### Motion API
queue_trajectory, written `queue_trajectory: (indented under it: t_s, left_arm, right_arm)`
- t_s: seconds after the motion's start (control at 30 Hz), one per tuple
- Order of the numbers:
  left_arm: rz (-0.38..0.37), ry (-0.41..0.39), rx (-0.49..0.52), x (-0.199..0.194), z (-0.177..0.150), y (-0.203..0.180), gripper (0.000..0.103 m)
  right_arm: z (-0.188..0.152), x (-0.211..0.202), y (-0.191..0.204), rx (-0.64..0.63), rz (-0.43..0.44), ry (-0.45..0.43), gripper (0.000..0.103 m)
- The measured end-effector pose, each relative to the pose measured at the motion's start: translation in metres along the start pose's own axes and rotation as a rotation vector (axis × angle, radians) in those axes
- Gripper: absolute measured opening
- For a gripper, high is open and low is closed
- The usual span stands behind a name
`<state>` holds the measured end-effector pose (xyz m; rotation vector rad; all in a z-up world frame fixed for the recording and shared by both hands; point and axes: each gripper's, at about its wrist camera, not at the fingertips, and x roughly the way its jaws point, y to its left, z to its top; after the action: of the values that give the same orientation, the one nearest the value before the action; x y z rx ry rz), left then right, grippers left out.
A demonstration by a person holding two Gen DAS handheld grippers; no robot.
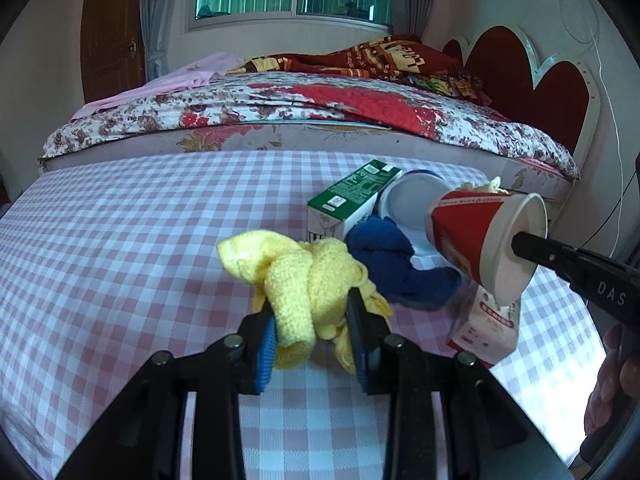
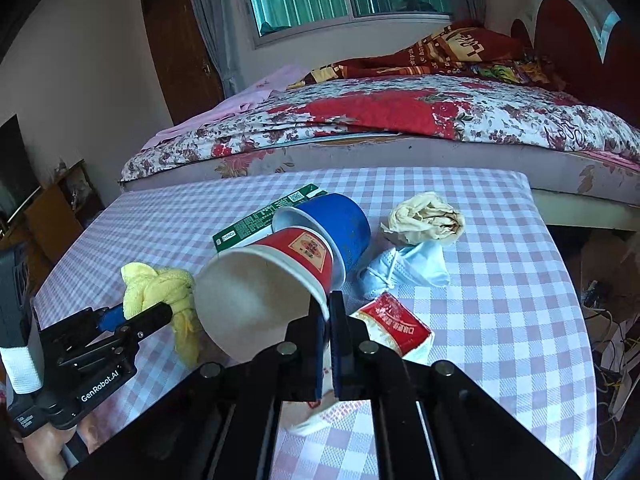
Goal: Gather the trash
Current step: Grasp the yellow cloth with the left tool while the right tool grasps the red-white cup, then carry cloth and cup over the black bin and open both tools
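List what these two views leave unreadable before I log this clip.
- Navy cloth: right wrist view, hidden behind the red cup.
- Mask: left wrist view, hidden behind the cups.
- Carton print: too small in both.
- Trash bin: none in either view.
- Tissue pack: partly covered by the right gripper.

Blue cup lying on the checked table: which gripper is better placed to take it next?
Neither is free. The right gripper sits closer to the blue cup, but it pinches the red cup rim; the left gripper clamps the yellow cloth. Right, probably, after unloading.
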<state>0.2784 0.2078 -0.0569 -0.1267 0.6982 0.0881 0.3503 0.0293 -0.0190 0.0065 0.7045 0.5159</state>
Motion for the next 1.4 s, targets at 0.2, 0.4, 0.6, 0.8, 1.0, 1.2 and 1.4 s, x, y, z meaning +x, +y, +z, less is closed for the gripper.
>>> queue_trajectory:
  t_s: [0.2, 0.4, 0.6, 0.8, 1.0, 1.2, 1.4]
  left_arm:
    - [0.002, -0.016, 0.008, -0.017, -0.005, -0.006, 0.033]
    - [-0.016, -0.040, 0.012, -0.038, -0.011, -0.014, 0.033]
    - [-0.028, -0.061, 0.029, -0.059, -0.016, -0.028, 0.033]
    - [-0.041, -0.079, 0.037, -0.077, -0.021, -0.039, 0.033]
    - [-0.058, -0.102, 0.047, -0.101, -0.029, -0.050, 0.033]
    - [-0.075, -0.115, 0.056, -0.120, -0.038, -0.065, 0.033]
    - [-0.113, -0.127, 0.059, -0.141, -0.049, -0.083, 0.033]
  right_arm:
    - [-0.007, -0.021, 0.004, -0.014, 0.003, -0.015, 0.003]
    - [-0.014, -0.052, 0.008, -0.019, 0.008, -0.049, 0.003]
    - [-0.023, -0.082, 0.002, -0.008, -0.002, -0.075, 0.003]
    - [-0.031, -0.110, -0.004, 0.005, -0.001, -0.095, 0.003]
    - [-0.043, -0.142, -0.006, 0.020, 0.005, -0.129, 0.003]
    - [-0.056, -0.172, -0.013, 0.037, -0.001, -0.159, 0.003]
    - [-0.076, -0.207, -0.031, 0.068, -0.028, -0.186, 0.003]
